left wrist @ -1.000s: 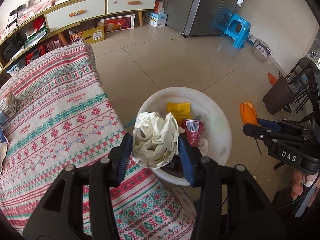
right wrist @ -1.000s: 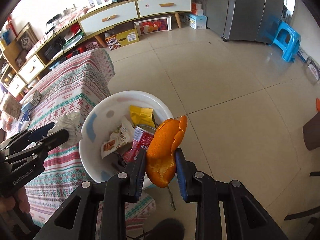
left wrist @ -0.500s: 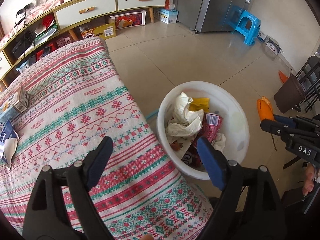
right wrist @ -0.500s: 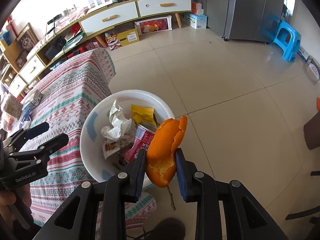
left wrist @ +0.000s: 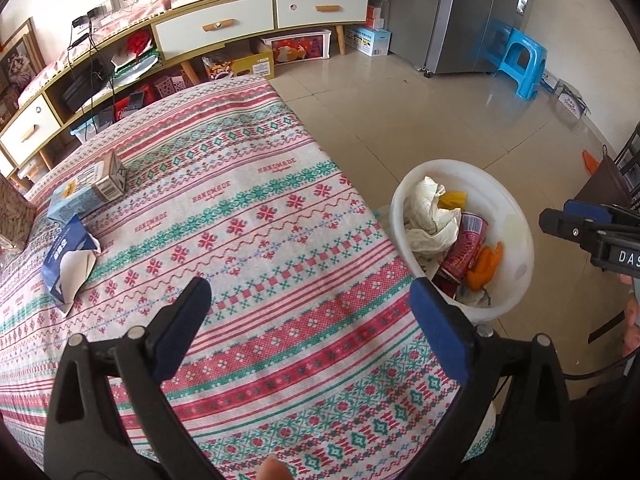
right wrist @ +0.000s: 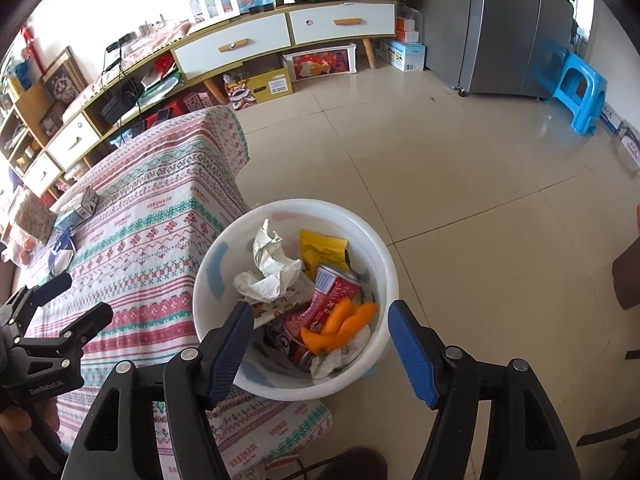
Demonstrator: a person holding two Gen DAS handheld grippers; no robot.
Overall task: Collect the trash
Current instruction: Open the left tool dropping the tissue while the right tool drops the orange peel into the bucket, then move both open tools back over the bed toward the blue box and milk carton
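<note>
A white bin (right wrist: pixel 384 264) stands on the floor beside the table; it also shows in the left wrist view (left wrist: pixel 516 236). Inside lie a crumpled paper (right wrist: pixel 268 272), a yellow wrapper (right wrist: pixel 320 250), a red can (right wrist: pixel 328 300) and an orange peel (right wrist: pixel 340 324). My right gripper (right wrist: pixel 320 332) is open and empty just above the bin. My left gripper (left wrist: pixel 312 312) is open and empty over the patterned tablecloth (left wrist: pixel 248 240). On the table's left lie a small carton (left wrist: pixel 90 190) and a torn blue packet (left wrist: pixel 68 264).
A TV cabinet with drawers (right wrist: pixel 280 36) lines the far wall, with boxes (right wrist: pixel 264 84) under it. A grey fridge (right wrist: pixel 516 24) and a blue stool (right wrist: pixel 580 92) stand at the back right. A brown chair (left wrist: pixel 608 184) is at the right edge.
The left gripper opened and dropped the crumpled paper into the bin, then drew back over the table. The right gripper opened and the orange peel fell into the bin.
</note>
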